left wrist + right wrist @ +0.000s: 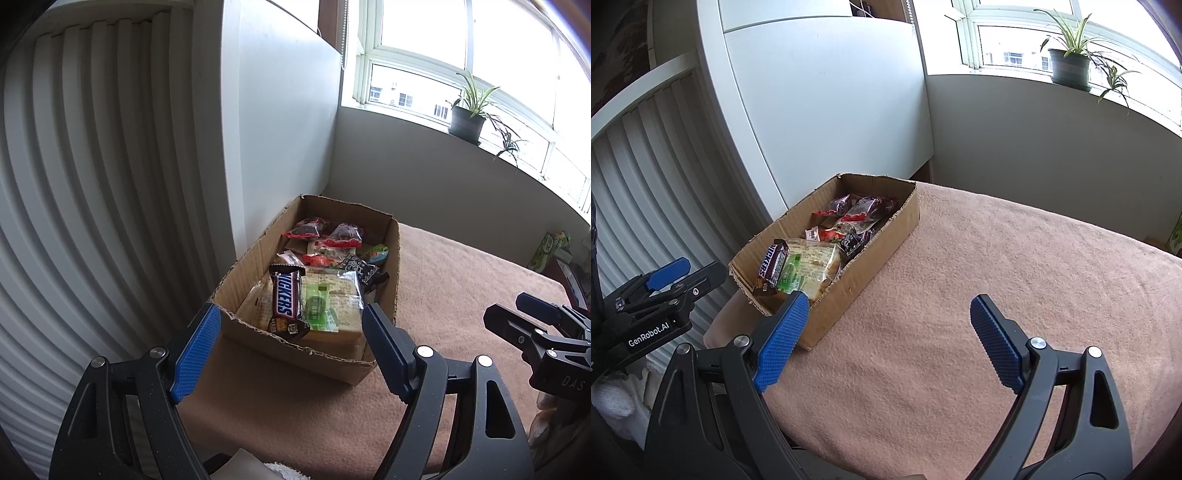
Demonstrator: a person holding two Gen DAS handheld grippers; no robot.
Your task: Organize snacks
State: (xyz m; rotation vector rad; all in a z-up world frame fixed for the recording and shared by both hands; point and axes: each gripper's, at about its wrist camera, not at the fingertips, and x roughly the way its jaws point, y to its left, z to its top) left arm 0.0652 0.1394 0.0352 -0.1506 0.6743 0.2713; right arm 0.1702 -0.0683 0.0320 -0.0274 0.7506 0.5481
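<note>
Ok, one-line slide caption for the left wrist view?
Open left gripper poised before a cardboard box of snacks, Snickers bar on top, on a pink blanket.

Brown cloth [997, 295]: fuzzy, covers the tabletop, edge hanging at the near left corner.
White cabinet [831, 103]: plain flat panels, stands behind the tabletop on the left.
Ribbed panel [74, 184]: white, vertical slats, left of the cabinet.
Window [424, 48]: white frame, bright daylight, buildings visible outside.
Sill [424, 125]: white, curves along the far wall below the window.
Potted plant [1070, 68]: dark round pot, long striped green leaves, on the sill; a trailing shoot hangs to its right.
Green carton [546, 251]: at the tabletop's far right edge, partly cut off.
</note>
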